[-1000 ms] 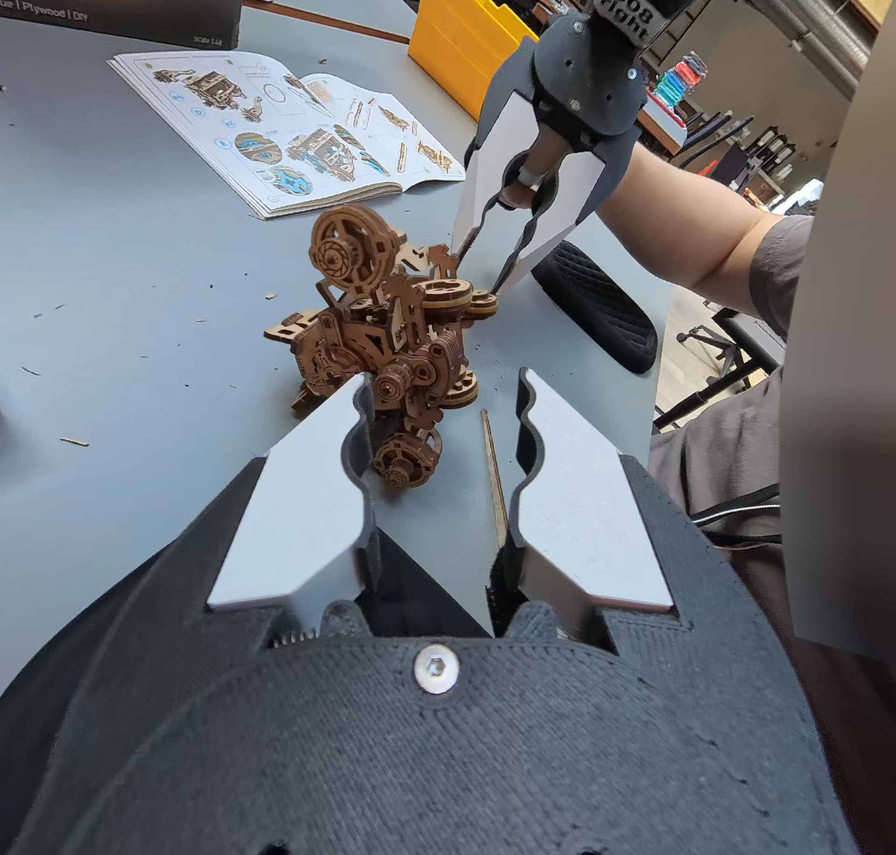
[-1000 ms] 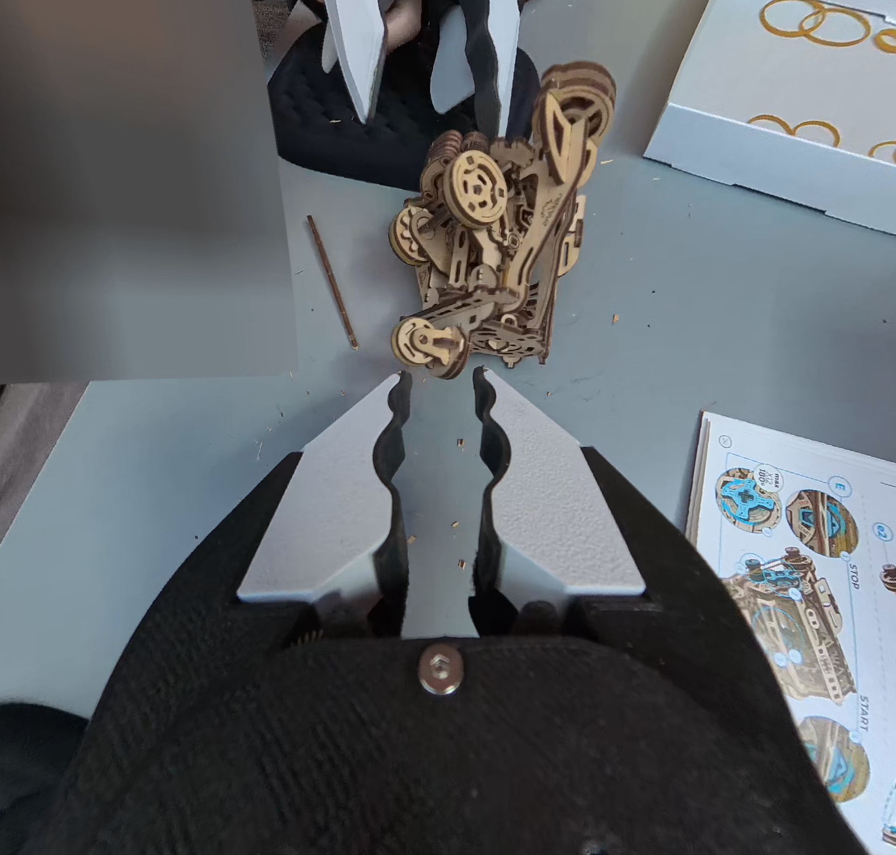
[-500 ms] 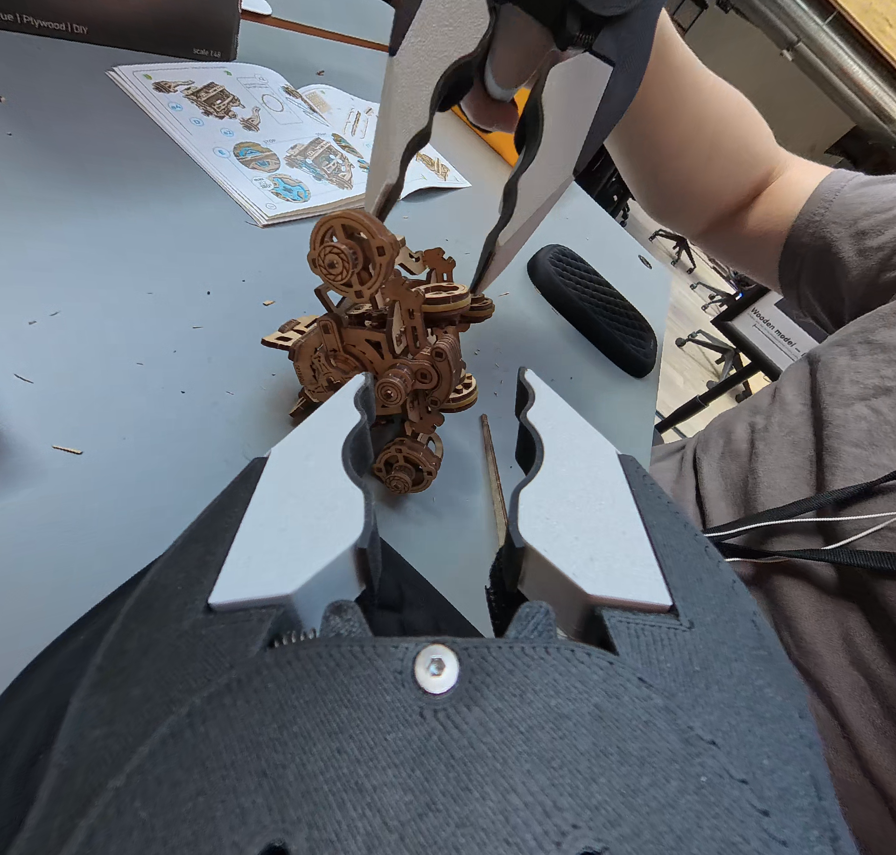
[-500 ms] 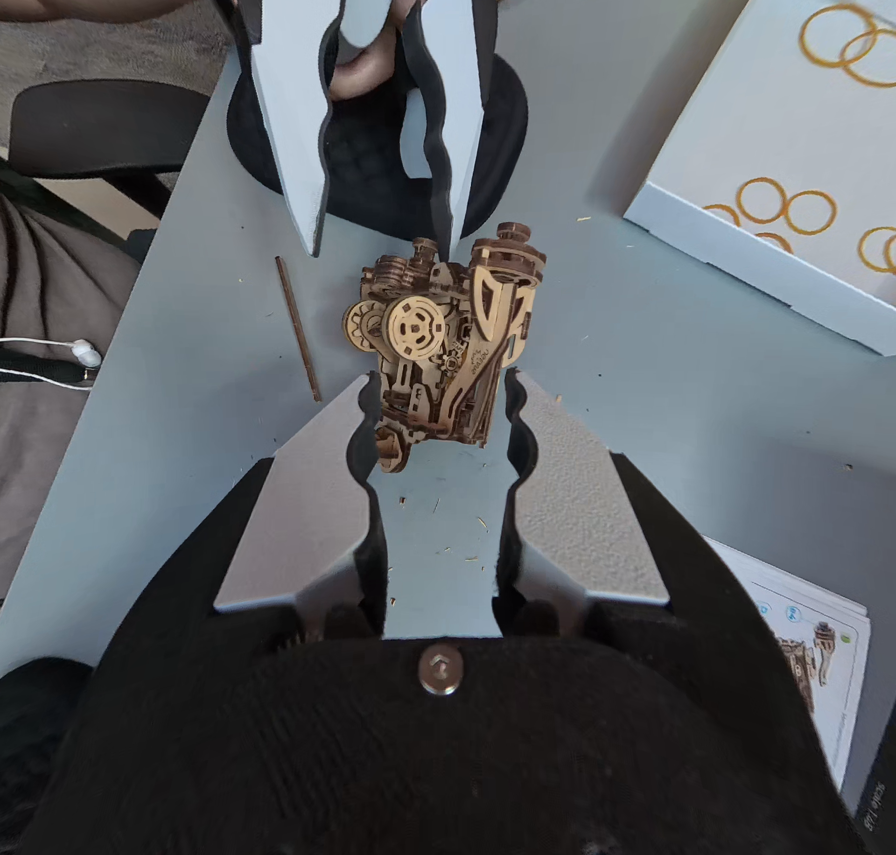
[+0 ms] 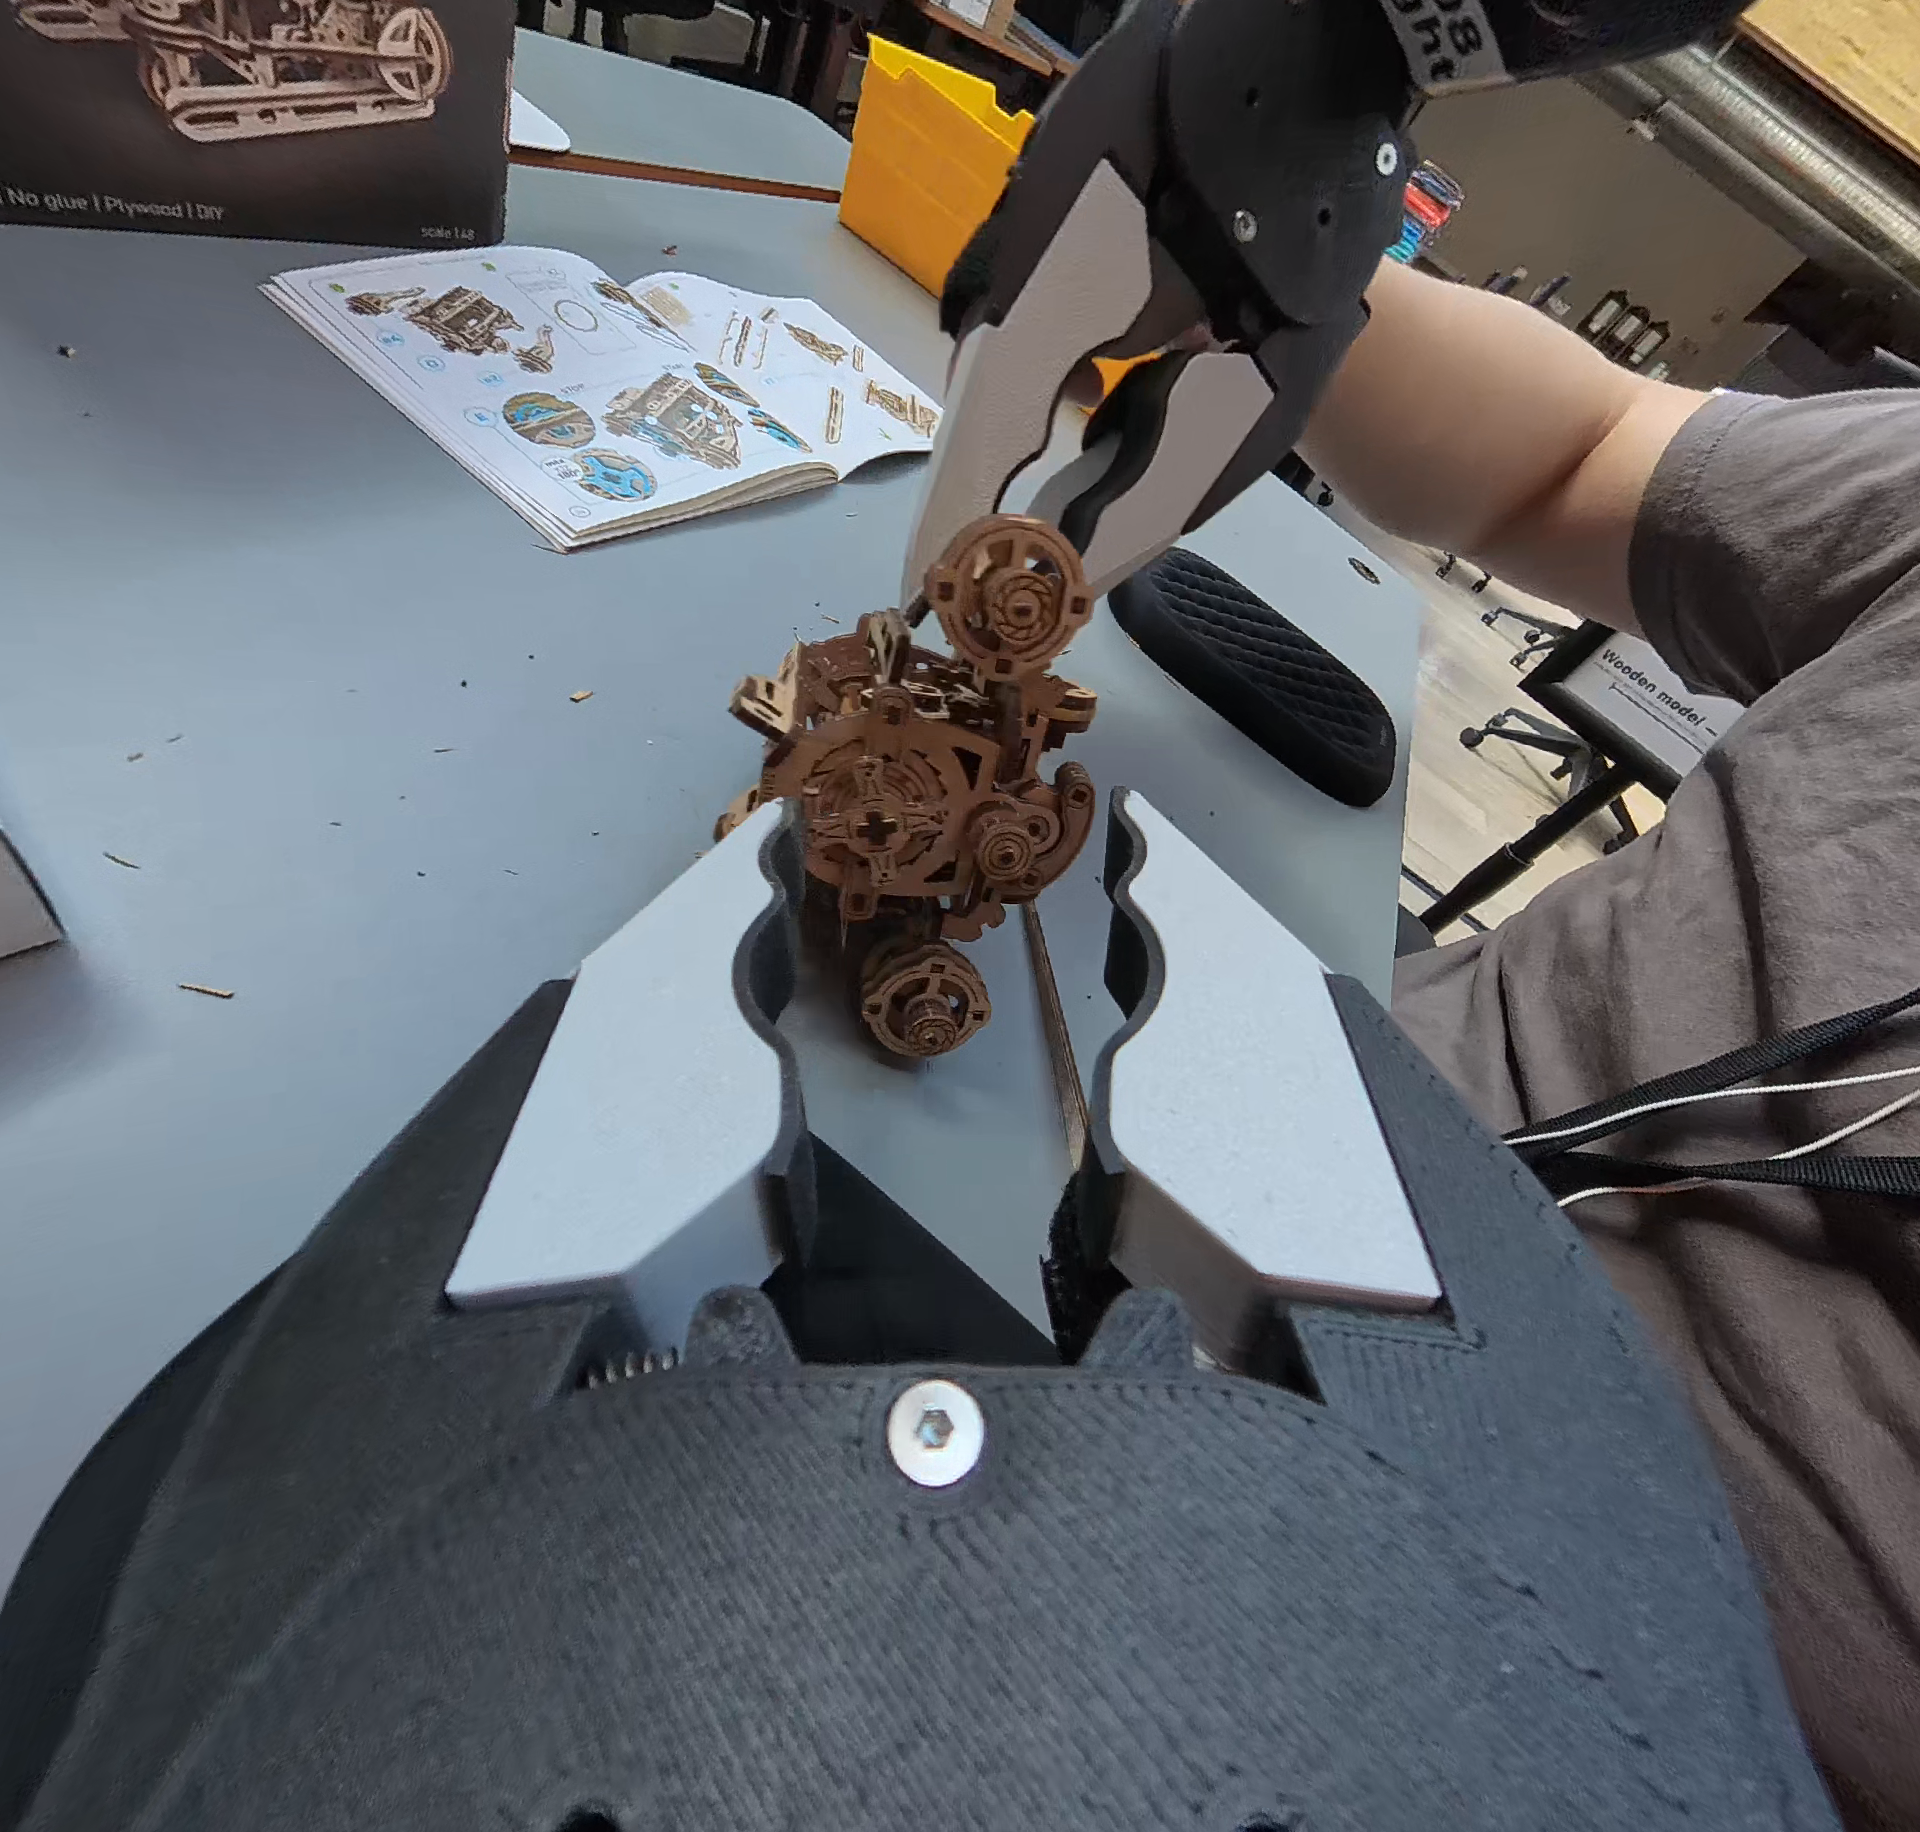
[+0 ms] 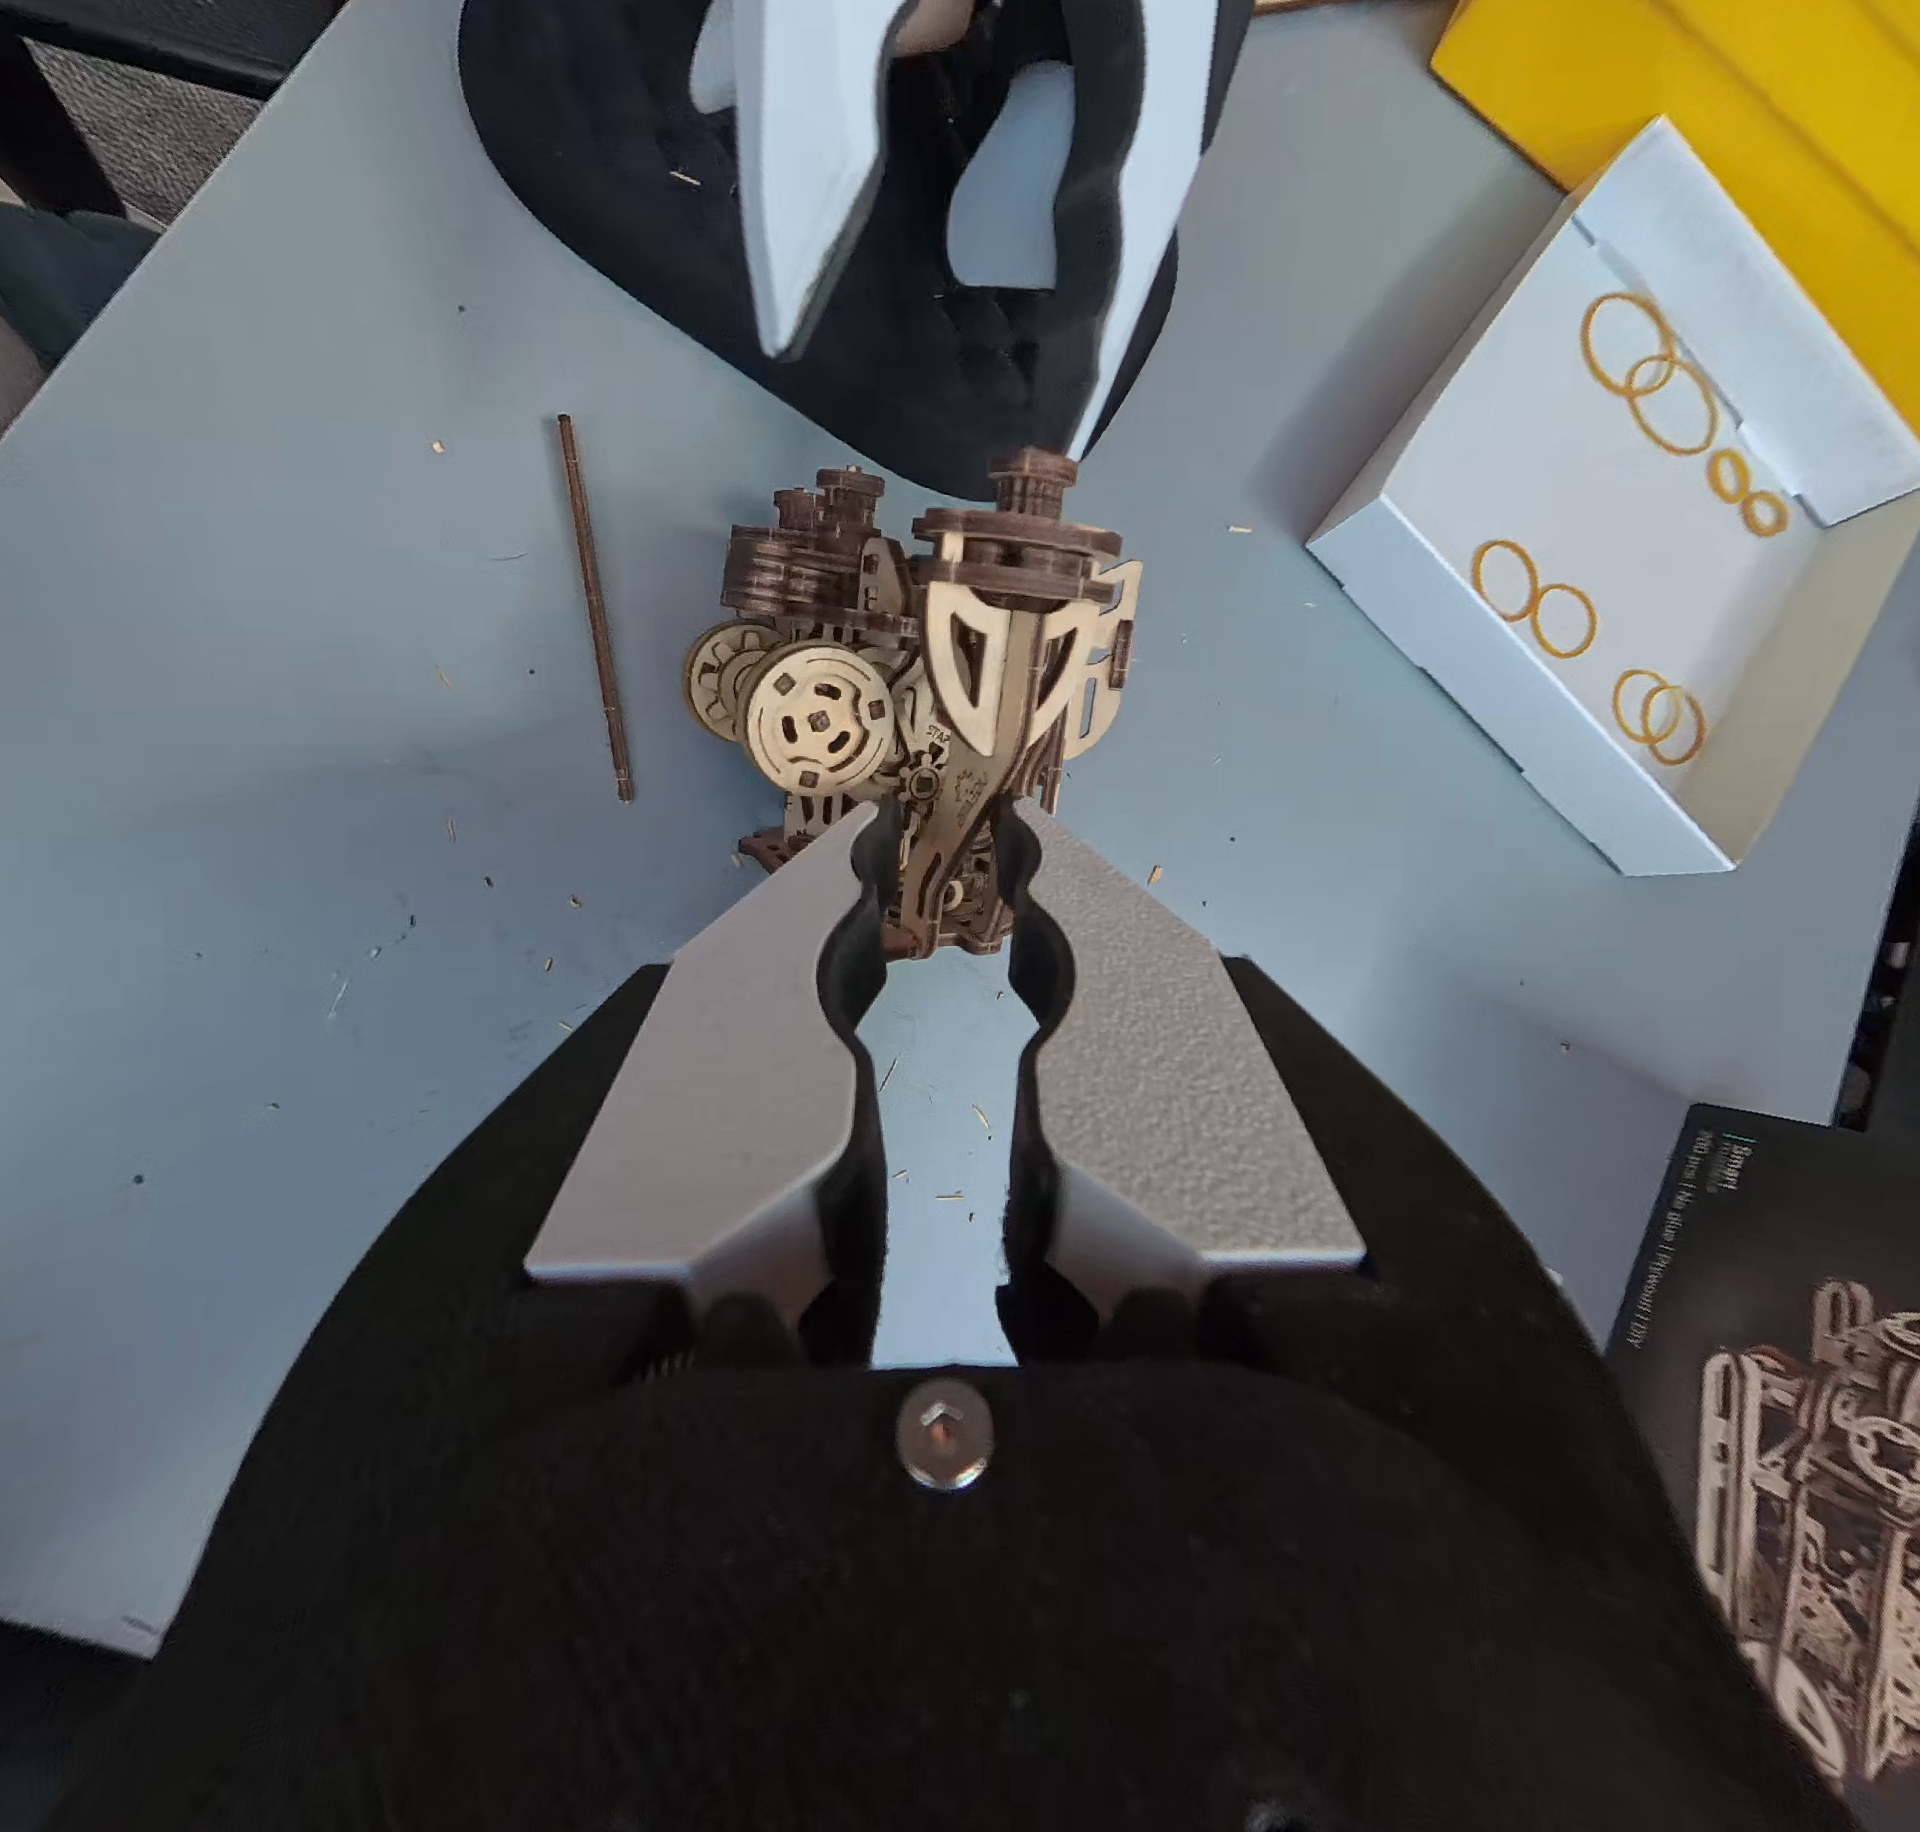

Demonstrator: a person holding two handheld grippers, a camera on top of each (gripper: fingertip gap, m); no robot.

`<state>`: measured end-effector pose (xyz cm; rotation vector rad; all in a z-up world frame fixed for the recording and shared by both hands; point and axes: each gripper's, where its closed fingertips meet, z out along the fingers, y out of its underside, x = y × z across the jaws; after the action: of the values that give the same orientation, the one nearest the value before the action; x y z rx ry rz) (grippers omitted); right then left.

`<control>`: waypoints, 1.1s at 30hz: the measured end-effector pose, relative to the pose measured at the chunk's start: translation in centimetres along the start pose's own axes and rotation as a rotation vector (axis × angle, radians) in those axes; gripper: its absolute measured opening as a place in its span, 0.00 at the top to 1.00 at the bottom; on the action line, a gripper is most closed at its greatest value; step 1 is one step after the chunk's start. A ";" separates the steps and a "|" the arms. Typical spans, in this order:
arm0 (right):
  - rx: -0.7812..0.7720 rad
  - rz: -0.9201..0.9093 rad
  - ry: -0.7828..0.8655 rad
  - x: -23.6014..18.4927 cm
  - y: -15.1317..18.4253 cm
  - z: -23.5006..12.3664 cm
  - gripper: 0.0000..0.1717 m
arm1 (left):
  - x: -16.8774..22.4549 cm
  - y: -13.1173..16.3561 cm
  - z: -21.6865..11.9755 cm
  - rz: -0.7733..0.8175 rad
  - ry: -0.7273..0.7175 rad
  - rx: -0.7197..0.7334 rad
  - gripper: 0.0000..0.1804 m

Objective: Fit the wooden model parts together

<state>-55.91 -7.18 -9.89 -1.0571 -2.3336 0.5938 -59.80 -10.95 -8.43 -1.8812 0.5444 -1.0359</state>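
The wooden model (image 5: 914,795), a brown assembly of gears and wheels, stands tilted on the grey table (image 5: 312,743). My right gripper (image 6: 945,826) is shut on the model's upright frame piece (image 6: 935,670), both pads pressing on it. In the left wrist view it comes down from above (image 5: 1003,577) behind the model's top wheel. My left gripper (image 5: 948,811) is open around the model's near side, with a gap at the right finger (image 5: 1226,1034). It shows in the right wrist view (image 6: 935,390) above the model's far end.
A thin wooden rod (image 5: 1055,1013) lies beside the model, also in the right wrist view (image 6: 594,608). An open instruction booklet (image 5: 623,400), the kit's black box (image 5: 249,68), a yellow bin (image 5: 925,172), a black pad (image 5: 1257,681) and a white box with rubber rings (image 6: 1621,556) surround it. The left gripper's tips are roughly 7 cm from the right gripper's.
My right gripper opened wide, moved over the model and closed on its frame. The model has turned and tipped up between my left fingers. My left gripper stayed open.
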 end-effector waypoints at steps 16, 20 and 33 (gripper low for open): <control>0.113 -0.420 0.338 -3.1 -1.3 -1.6 0.92 | 1.3 3.6 3.9 0.011 0.115 -0.299 0.54; 0.141 -0.441 0.368 -3.9 -1.1 -1.8 0.92 | 1.8 3.7 4.6 0.101 0.072 -0.294 0.57; 0.167 -0.152 0.577 -4.7 4.2 -4.6 0.81 | 1.3 3.2 6.2 0.508 -0.304 -0.266 0.58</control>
<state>-48.06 -7.47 -9.96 -0.8284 -1.8045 0.3563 -53.79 -10.49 -12.19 -1.9336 0.9490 -0.3515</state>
